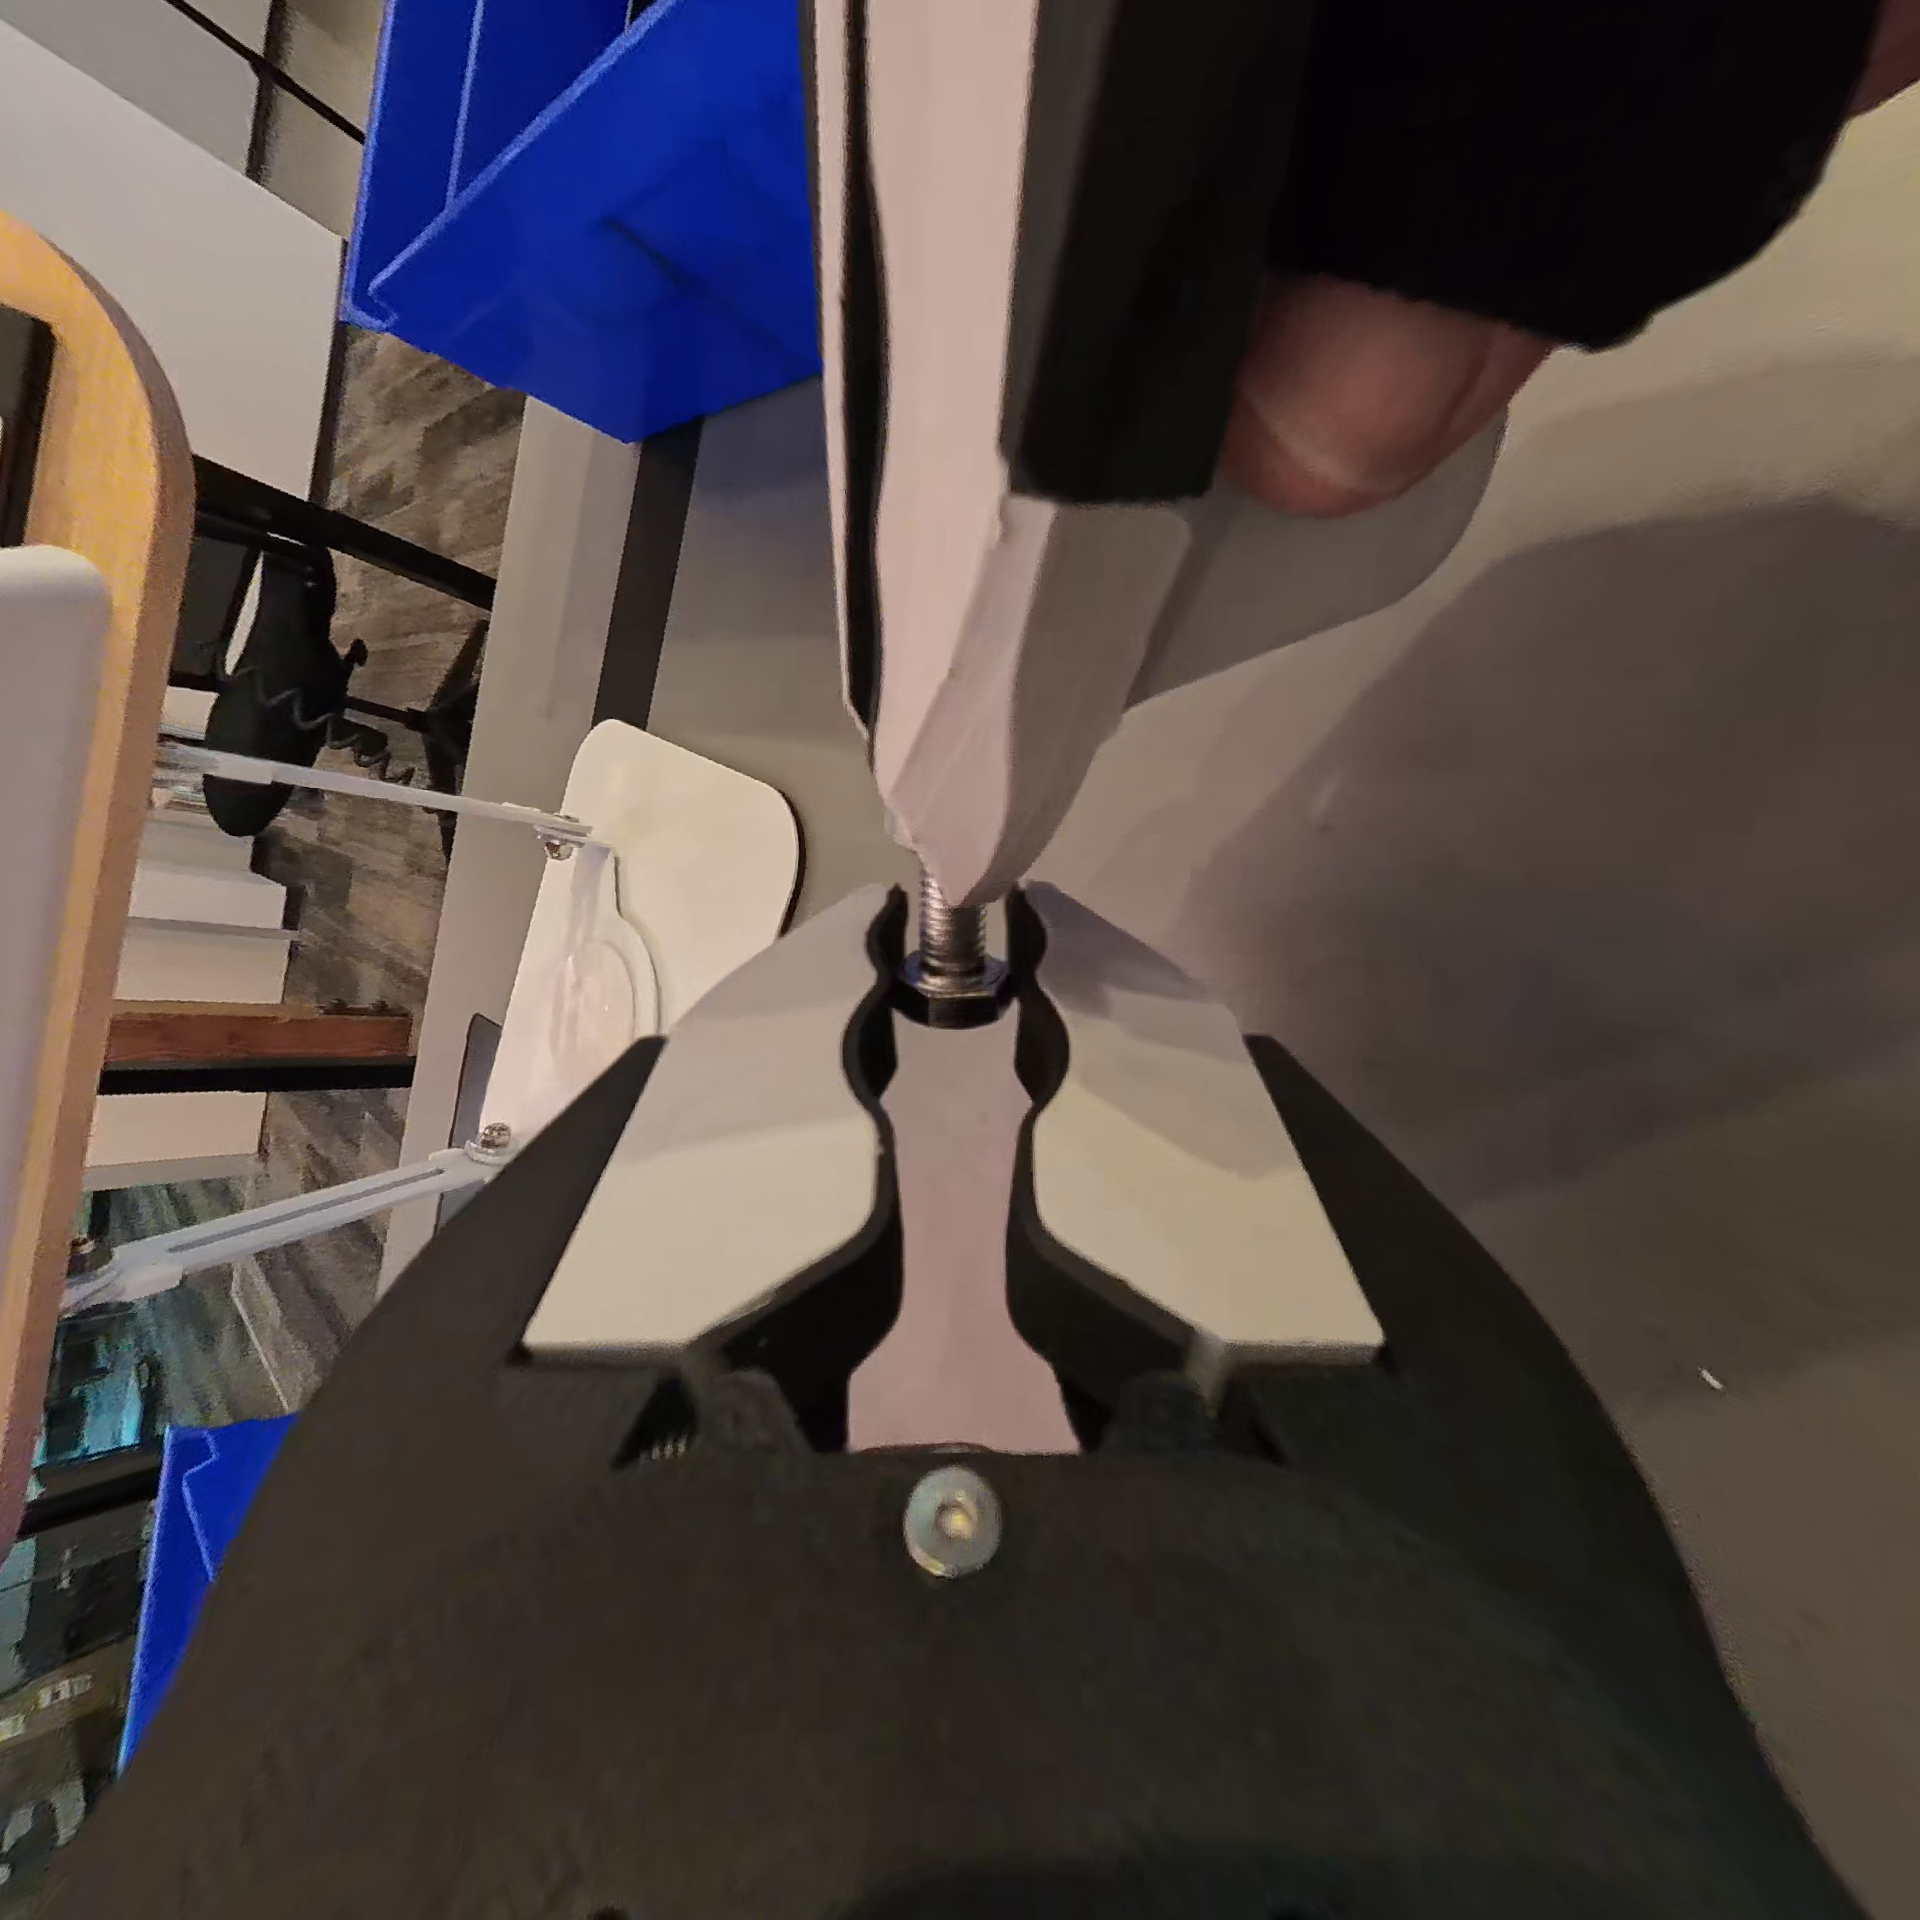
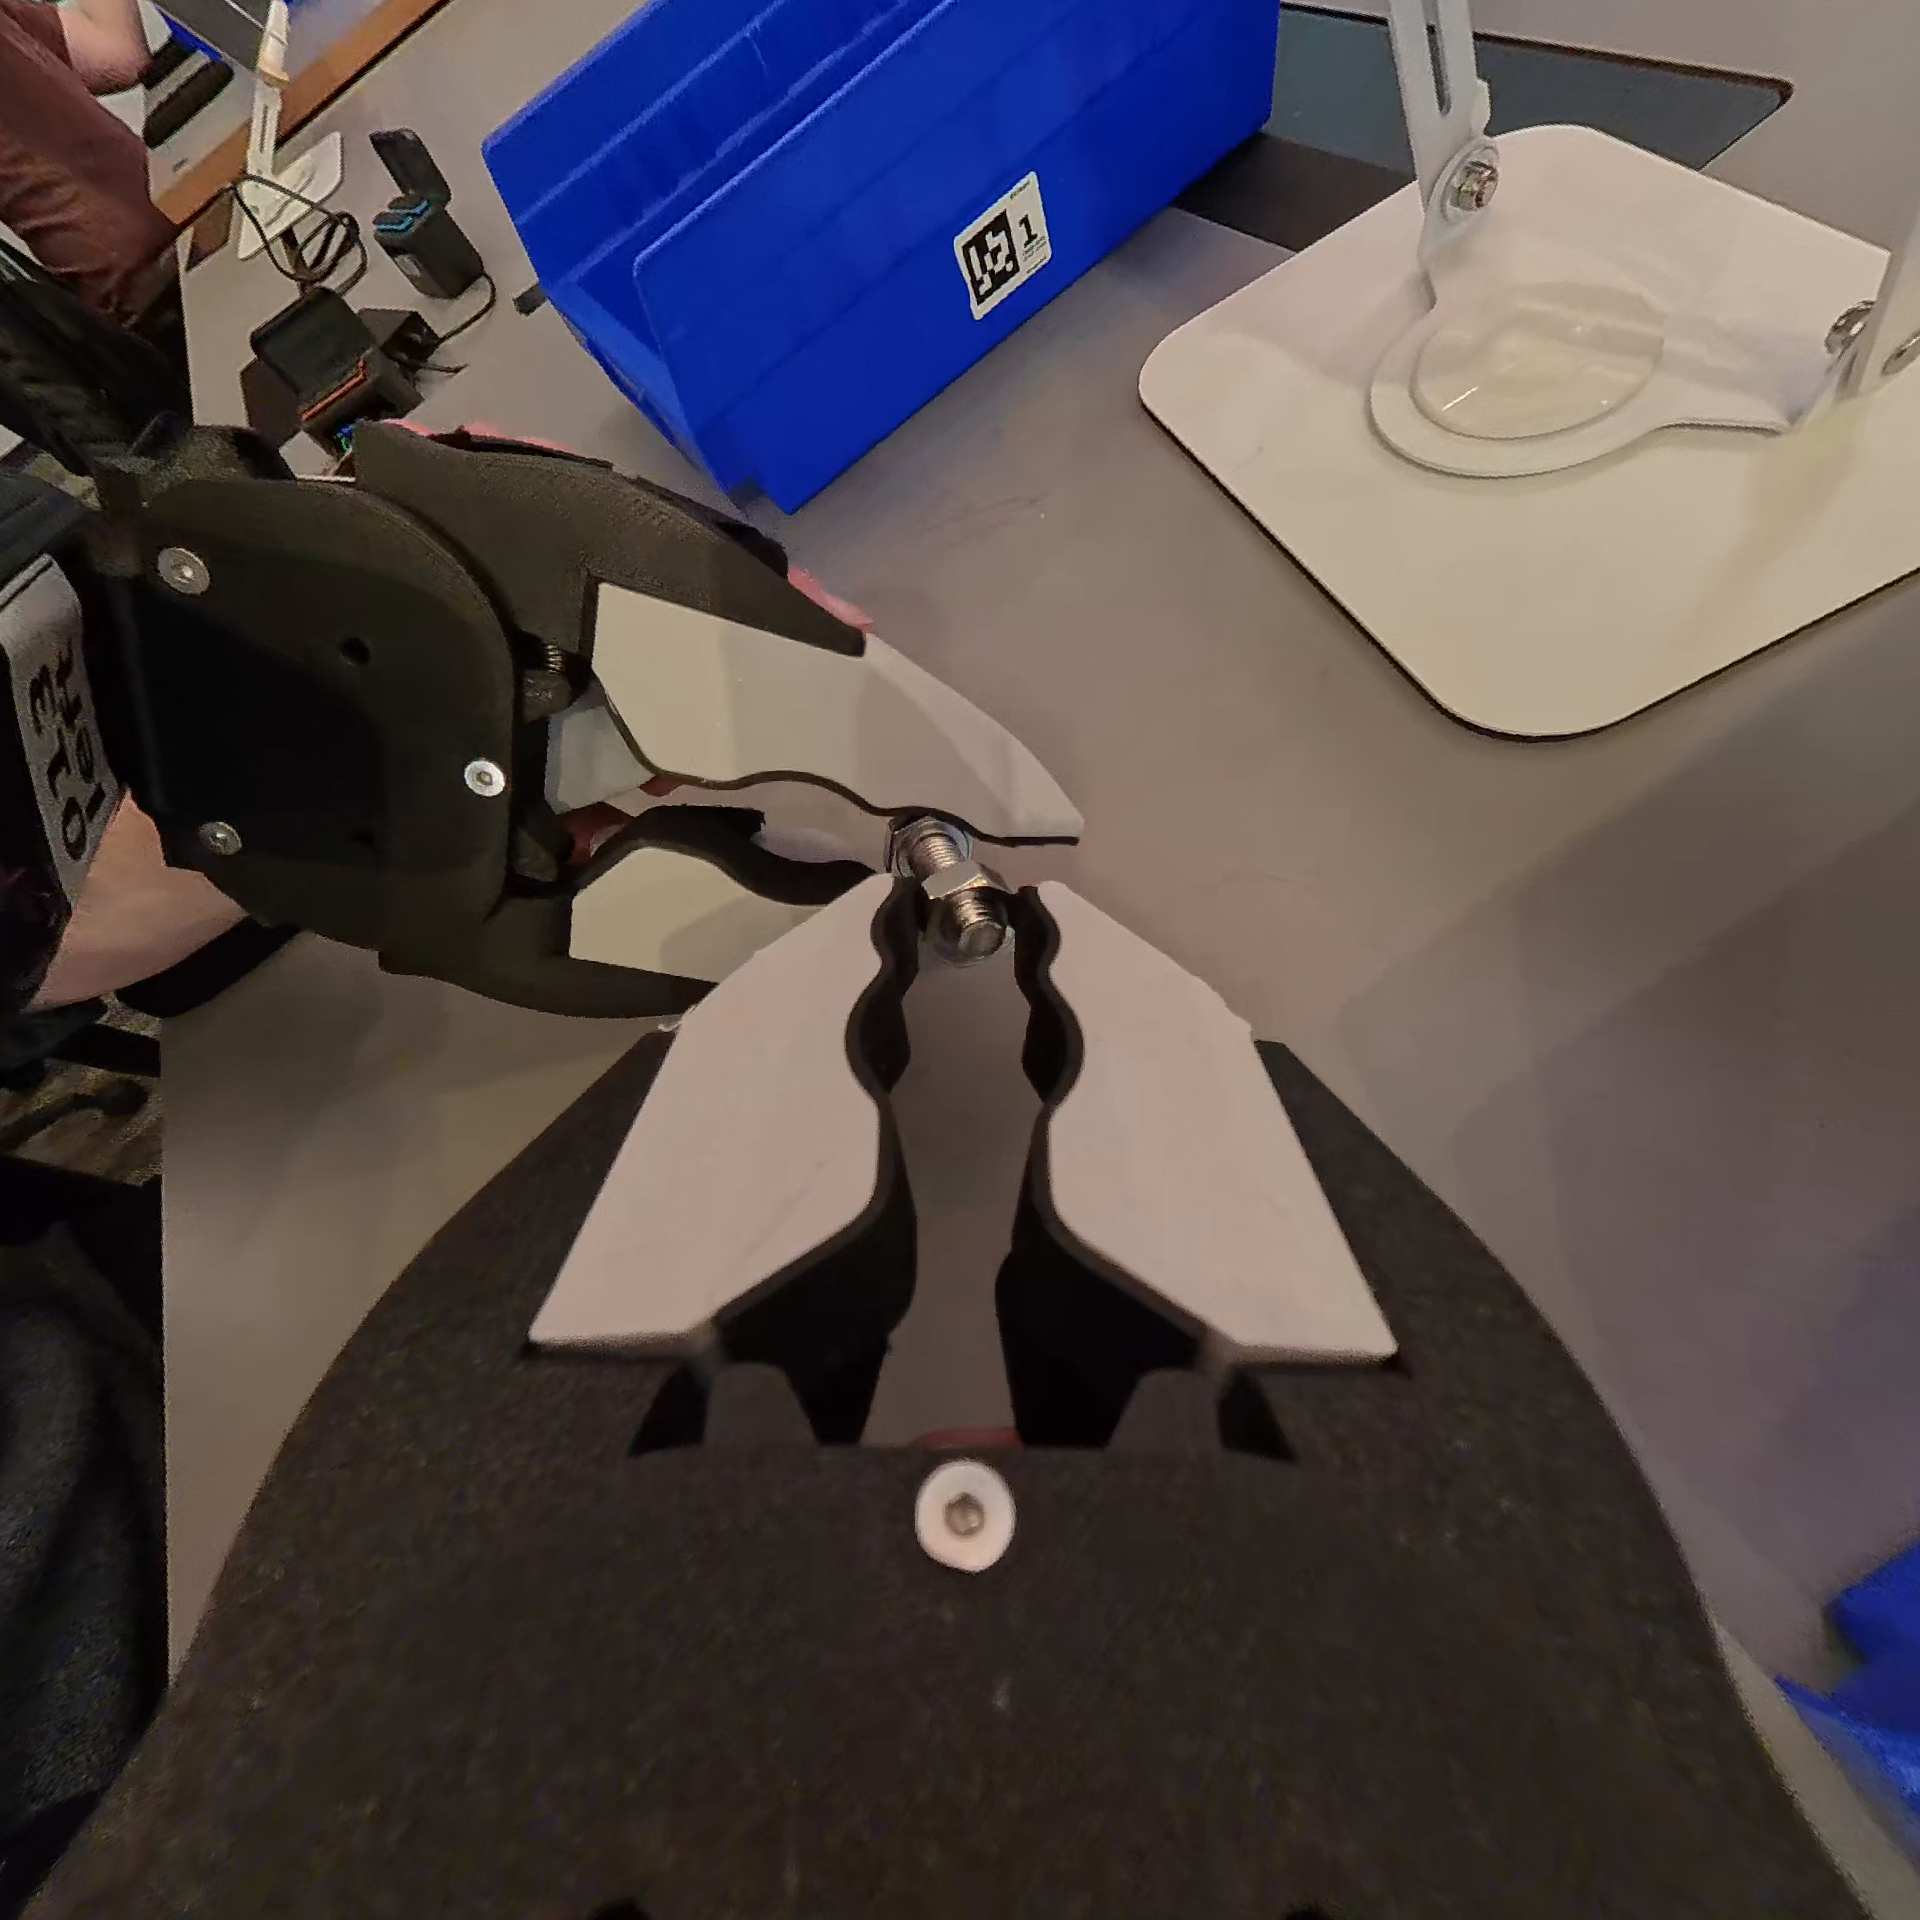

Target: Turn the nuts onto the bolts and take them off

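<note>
Pinching the two ends of one small metal assembly, both tools are meeting just above the grey surface (image 2: 1351, 935). In the left wrist view, the left tool (image 1: 951, 992) is closing its black-lined tips on a dark hex piece, either the bolt's head or a nut, which I cannot tell, at the near end of the threaded bolt (image 1: 943, 925), while the right tool (image 1: 961, 883) is coming down from the top and gripping the far end of the thread. In the right wrist view, the right tool (image 2: 966, 925) is clamping the bolt (image 2: 930, 847) around a silver nut (image 2: 958, 891), the bolt's end pointing toward the camera, and the left tool (image 2: 914, 831) is reaching in from the left, holding the other end. A blue bin (image 2: 883, 239) bearing a white sticker is standing farther back, and a white stand base (image 2: 1558, 582) is sitting at the far right; small dark gadgets with cables are lying at the far left.
</note>
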The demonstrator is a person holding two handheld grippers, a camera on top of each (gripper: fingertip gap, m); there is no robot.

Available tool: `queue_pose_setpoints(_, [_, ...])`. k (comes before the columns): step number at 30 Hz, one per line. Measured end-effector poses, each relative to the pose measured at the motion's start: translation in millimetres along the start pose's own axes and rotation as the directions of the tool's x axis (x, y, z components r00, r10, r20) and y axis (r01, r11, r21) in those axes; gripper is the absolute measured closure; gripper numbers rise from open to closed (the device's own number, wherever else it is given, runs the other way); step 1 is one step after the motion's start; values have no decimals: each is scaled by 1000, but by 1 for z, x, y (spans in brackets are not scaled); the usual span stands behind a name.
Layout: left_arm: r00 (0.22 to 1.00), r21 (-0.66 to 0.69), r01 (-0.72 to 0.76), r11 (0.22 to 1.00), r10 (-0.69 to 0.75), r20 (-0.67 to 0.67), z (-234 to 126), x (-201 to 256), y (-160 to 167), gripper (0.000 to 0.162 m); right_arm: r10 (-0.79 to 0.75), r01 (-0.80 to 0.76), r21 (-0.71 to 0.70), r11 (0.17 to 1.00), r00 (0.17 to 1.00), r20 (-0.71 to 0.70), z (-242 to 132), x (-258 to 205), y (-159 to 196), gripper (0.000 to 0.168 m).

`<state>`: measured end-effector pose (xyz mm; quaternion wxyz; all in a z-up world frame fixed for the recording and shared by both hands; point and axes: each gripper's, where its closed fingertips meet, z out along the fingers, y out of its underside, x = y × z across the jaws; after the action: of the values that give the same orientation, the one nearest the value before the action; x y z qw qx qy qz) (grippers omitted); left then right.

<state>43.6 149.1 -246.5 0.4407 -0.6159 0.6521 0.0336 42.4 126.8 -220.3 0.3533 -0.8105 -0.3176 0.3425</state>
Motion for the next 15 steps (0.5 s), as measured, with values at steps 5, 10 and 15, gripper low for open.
queue_pose_setpoints(5, [1000,9,7,1000,-7,24,2,-2,0,146,0,0,3,1000,1000,-22,0,2,-1,150])
queue_pose_setpoints(10, [999,-13,11,1000,-10,33,5,-3,5,138,-12,12,6,1000,999,-51,-2,4,-2,150])
queue_pose_setpoints(15, [999,-3,20,1000,-20,31,6,-2,4,142,-16,16,3,1000,998,-62,-3,5,-2,150])
